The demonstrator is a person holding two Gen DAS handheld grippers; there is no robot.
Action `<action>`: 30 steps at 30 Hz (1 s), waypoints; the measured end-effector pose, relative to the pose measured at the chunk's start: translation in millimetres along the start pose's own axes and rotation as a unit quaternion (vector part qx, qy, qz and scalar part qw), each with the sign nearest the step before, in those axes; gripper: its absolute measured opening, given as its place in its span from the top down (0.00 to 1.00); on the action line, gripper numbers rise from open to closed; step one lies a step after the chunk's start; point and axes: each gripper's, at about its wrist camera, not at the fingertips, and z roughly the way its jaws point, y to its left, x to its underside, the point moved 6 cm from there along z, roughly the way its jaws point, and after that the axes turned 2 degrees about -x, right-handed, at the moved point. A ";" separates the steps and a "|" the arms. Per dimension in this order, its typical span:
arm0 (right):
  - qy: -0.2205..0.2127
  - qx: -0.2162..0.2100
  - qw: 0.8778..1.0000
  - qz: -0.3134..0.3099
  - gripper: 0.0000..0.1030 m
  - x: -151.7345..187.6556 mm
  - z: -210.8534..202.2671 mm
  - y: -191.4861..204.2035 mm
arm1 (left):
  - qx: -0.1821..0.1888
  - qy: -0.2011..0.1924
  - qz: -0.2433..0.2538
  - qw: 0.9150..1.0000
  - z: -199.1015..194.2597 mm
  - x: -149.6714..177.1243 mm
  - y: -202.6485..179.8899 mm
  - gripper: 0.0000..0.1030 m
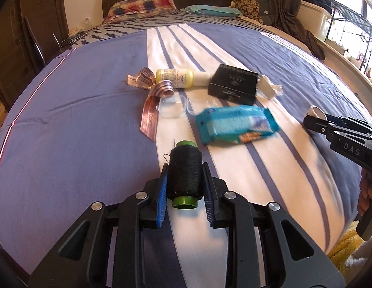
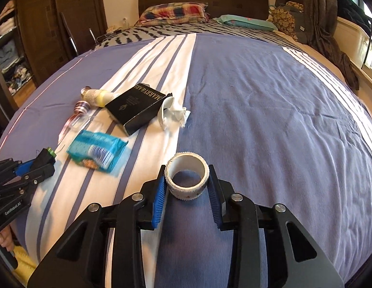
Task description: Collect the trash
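Note:
My left gripper (image 1: 184,170) is shut on a black thread spool (image 1: 184,172) with green ends, held above the bed. My right gripper (image 2: 187,171) is shut on a white tape roll (image 2: 187,178); it also shows at the right of the left wrist view (image 1: 315,120). On the bedspread lie a blue wipes packet (image 1: 236,124), a black box (image 1: 232,84), a yellow lotion bottle (image 1: 178,78), a striped ribbon bow (image 1: 152,88), a clear plastic case (image 1: 172,106) and a crumpled white tissue (image 2: 174,114).
The bed (image 2: 257,100) has a blue and white striped cover, pillows (image 2: 176,12) and a dark headboard at the far end. A wardrobe stands at the left. A window ledge and rack (image 1: 349,26) run along the right. A yellow cloth (image 1: 346,247) lies below the bed edge.

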 end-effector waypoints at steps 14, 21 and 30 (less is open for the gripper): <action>-0.068 -0.004 0.998 -0.018 0.67 30.5 -114.5 13.6 | 0.015 -0.066 0.019 0.998 -111.0 34.9 -42.1 0.76; -0.109 -0.012 0.994 -0.028 0.67 49.1 -170.1 25.3 | 0.024 -0.102 0.026 0.994 -161.0 57.5 -57.0 0.76; -0.123 -0.030 0.991 -0.040 0.67 88.9 -202.0 42.7 | 0.036 -0.108 0.028 0.993 -186.8 98.0 -68.2 0.76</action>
